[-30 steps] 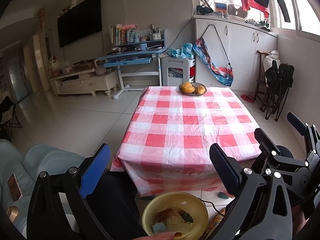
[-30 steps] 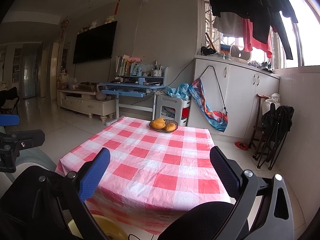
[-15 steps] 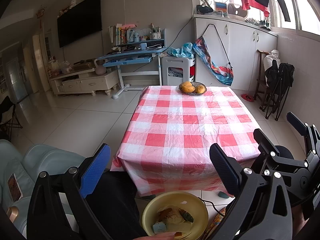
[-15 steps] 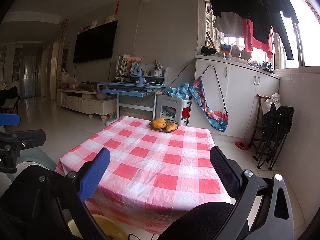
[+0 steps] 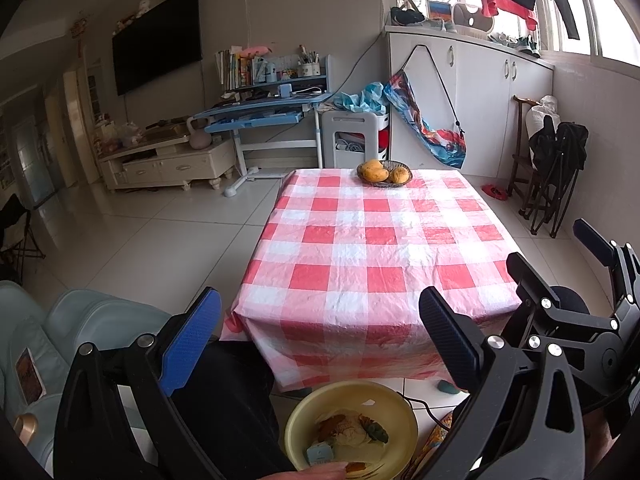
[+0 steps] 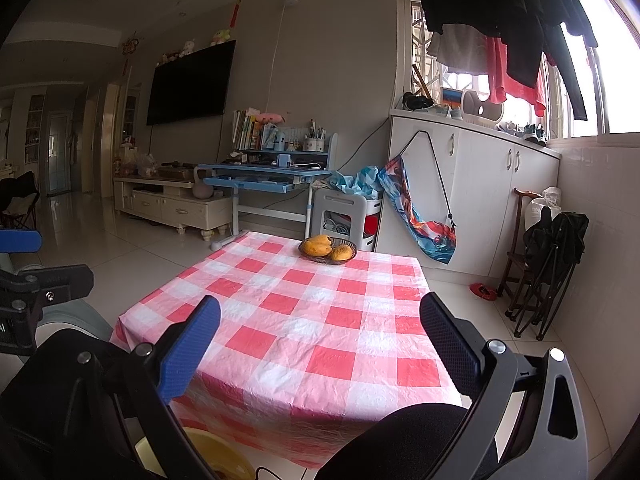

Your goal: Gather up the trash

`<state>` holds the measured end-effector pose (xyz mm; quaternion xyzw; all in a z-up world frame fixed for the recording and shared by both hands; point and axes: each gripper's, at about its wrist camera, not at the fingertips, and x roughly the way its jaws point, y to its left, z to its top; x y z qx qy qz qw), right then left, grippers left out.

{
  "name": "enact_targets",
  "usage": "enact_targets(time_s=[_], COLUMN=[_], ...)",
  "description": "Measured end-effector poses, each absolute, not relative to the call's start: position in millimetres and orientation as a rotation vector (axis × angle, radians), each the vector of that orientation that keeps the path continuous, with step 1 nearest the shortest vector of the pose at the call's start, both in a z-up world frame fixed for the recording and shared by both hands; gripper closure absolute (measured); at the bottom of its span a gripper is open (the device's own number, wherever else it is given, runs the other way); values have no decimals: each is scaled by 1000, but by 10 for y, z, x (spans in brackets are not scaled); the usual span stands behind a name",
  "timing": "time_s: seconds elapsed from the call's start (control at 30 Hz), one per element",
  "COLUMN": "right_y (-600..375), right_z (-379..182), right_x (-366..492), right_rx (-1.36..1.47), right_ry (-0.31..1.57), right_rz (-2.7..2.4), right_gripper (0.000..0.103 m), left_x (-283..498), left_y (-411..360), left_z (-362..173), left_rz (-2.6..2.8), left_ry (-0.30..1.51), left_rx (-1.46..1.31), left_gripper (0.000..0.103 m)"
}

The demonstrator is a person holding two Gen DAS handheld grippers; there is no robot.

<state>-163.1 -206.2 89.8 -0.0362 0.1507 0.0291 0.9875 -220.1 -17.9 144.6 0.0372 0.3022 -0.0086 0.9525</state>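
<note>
A yellow basin (image 5: 352,396) sits on the floor below the near table edge and holds scraps of trash (image 5: 352,434); its rim also shows in the right wrist view (image 6: 200,448). My left gripper (image 5: 320,328) is open and empty, held above the basin. My right gripper (image 6: 320,336) is open and empty over the near end of the table; it also shows at the right of the left wrist view (image 5: 560,264). The table (image 5: 360,248) has a red and white checked cloth.
A woven dish of mangoes (image 5: 384,172) stands at the table's far end. A pale blue sofa (image 5: 60,320) is at the left. A folded chair (image 5: 556,168), white cabinets (image 5: 472,92) and a blue desk (image 5: 260,112) line the far side. A cable (image 5: 424,404) lies on the floor.
</note>
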Motion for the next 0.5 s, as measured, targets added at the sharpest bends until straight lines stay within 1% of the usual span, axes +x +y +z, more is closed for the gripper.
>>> enact_targets(time_s=[0.5], right_y=[-2125], right_z=[880], right_x=[-1610], right_rx=[-91], right_ry=[309], right_rz=[58], right_gripper=[8], left_x=[-2209], left_y=[-237], left_z=[1368], left_rz=[-36], left_ry=[635], left_rx=[104], left_gripper=[7])
